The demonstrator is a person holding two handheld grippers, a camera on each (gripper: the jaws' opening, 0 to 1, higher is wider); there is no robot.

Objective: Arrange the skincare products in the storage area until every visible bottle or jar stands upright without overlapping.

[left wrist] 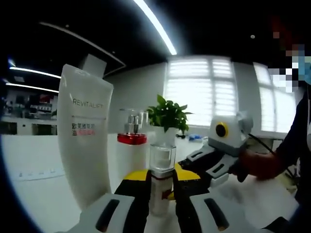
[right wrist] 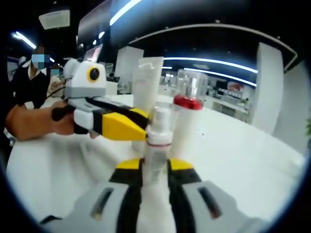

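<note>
Fingers [left wrist: 141,204] of both grippers squeeze one small clear-capped bottle [left wrist: 161,180] — a tall, smooth white tube [left wrist: 82,131] stands beside it.

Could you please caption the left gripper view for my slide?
Left gripper clamps a clear-capped bottle upright beside a white Revitalift tube.

Green potted plant [left wrist: 167,116] stands on white worktop [left wrist: 34,204], behind it bright shuttered windows [left wrist: 201,92]; ceiling light strips [left wrist: 155,24] overhead.
</note>
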